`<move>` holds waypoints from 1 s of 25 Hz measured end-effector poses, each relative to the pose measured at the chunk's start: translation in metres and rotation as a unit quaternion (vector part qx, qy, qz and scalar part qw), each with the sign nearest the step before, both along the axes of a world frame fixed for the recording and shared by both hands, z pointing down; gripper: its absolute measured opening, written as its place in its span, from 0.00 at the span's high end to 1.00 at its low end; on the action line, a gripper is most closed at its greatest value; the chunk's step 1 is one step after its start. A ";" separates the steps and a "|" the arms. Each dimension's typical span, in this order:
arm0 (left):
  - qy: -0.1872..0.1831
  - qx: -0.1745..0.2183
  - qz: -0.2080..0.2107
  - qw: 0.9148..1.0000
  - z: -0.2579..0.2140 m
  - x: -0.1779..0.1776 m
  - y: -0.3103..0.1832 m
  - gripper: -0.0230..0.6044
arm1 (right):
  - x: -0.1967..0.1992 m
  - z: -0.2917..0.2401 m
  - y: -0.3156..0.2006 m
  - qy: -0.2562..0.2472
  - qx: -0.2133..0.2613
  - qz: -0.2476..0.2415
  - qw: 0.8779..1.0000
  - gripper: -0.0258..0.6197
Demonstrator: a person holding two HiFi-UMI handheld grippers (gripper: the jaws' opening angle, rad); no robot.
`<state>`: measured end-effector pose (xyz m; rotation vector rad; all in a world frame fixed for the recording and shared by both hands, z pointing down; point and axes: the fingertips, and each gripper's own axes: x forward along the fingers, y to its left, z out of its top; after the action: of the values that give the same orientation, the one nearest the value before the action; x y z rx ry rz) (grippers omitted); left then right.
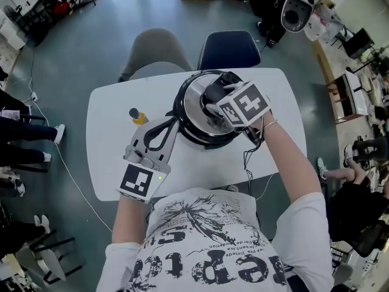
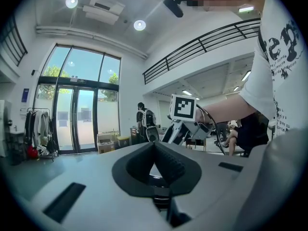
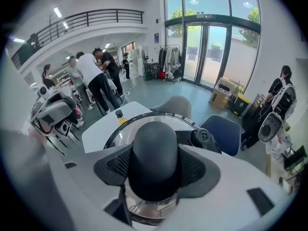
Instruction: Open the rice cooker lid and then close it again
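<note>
The rice cooker (image 1: 200, 137) stands in the middle of the white table (image 1: 109, 157). Its glass lid (image 1: 189, 100) has a steel rim and a black knob (image 3: 155, 150). My right gripper (image 1: 217, 100) reaches down from the right and is shut on that knob, which fills the gap between the pads in the right gripper view (image 3: 155, 167). Whether the lid is raised off the pot, I cannot tell. My left gripper (image 1: 172, 125) lies level at the cooker's left side, its pads (image 2: 166, 162) meeting with nothing between them.
A small yellow bottle with a black cap (image 1: 137, 115) stands on the table left of the cooker. A grey chair (image 1: 157, 53) and a blue chair (image 1: 229, 48) sit behind the table. A black cable (image 1: 249, 158) trails off the front right. People stand at the room's left.
</note>
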<state>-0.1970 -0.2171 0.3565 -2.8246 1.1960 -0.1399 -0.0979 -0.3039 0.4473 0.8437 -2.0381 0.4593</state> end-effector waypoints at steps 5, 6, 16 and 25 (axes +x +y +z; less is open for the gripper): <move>-0.002 0.001 -0.016 1.000 -0.008 0.018 0.007 0.94 | 0.020 -0.018 0.012 -0.016 0.019 -0.016 1.000 0.51; -0.002 0.002 -0.020 1.000 -0.009 0.019 0.008 0.94 | 0.020 -0.020 0.013 -0.017 0.022 -0.022 0.999 0.51; -0.003 0.005 -0.056 0.998 -0.023 0.100 0.049 0.94 | 0.097 -0.021 0.058 -0.032 0.012 -0.055 0.998 0.51; -0.001 -0.005 -0.076 0.997 -0.014 0.186 0.098 0.94 | 0.181 0.000 0.106 -0.026 -0.007 -0.077 0.997 0.51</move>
<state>-0.0108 -0.1196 0.3428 -2.7385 1.4133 -0.1558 0.0828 -0.1981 0.4476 0.6671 -2.1267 0.4132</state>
